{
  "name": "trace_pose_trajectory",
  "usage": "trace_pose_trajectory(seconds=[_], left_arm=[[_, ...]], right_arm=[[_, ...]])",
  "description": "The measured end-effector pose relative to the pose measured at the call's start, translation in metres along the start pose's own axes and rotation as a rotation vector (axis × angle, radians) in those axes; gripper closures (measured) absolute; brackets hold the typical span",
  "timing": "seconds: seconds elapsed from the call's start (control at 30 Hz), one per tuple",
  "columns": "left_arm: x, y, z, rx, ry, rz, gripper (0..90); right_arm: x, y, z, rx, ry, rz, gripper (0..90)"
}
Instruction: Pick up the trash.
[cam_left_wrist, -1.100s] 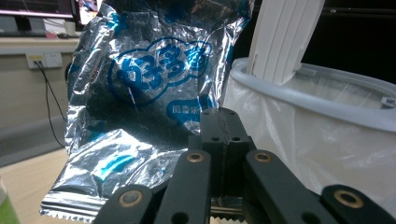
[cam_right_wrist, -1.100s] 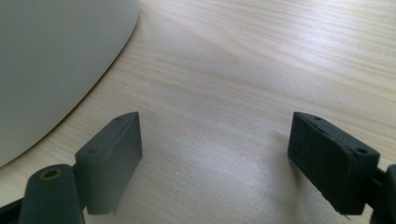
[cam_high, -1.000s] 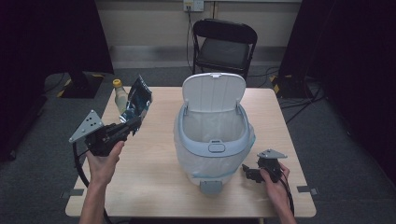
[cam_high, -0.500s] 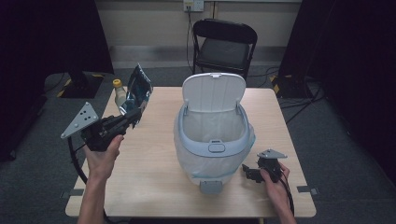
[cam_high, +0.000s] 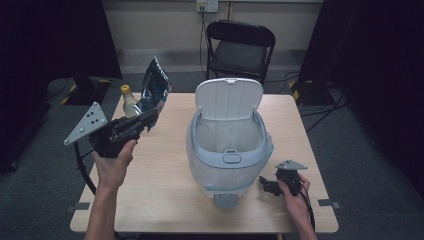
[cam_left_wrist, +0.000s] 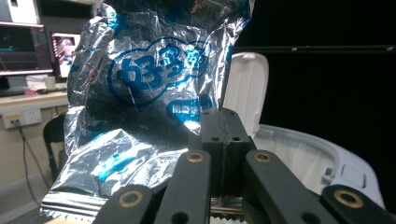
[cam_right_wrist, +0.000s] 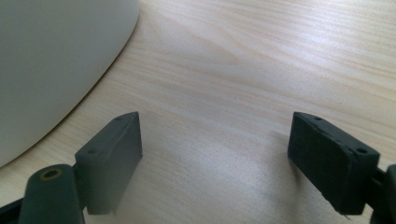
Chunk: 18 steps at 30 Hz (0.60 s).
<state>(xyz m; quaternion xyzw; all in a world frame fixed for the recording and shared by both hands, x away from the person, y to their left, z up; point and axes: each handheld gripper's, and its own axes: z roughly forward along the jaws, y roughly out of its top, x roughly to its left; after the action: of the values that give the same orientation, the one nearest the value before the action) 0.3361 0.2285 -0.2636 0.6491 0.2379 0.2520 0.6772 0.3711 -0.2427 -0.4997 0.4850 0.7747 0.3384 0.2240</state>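
The white bin (cam_high: 227, 145) stands mid-tabletop (cam_high: 150, 185), lid up, its mouth to the right of the foil bag (cam_high: 152, 85). The left gripper (cam_high: 145, 120) lifts that bag upright above the table's left side, fingers (cam_left_wrist: 224, 140) clamped on its lower edge. The right gripper (cam_high: 265, 184) rests beside the bin, fingers (cam_right_wrist: 112, 154) wide.

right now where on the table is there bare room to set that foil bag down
Bare wood lies on the table between the left hand and the bin, and along the front edge. The far left corner is crowded by the bottle; the right gripper takes the front right.
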Motion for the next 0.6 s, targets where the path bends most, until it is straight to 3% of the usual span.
trace_pose_trajectory(seconds=[0.6], left_arm=[[-0.025,0.011,0.025,-0.033,-0.088,0.008,90.0]], right_arm=[[0.000,0.000,0.000,0.000,0.000,0.001,16.7]])
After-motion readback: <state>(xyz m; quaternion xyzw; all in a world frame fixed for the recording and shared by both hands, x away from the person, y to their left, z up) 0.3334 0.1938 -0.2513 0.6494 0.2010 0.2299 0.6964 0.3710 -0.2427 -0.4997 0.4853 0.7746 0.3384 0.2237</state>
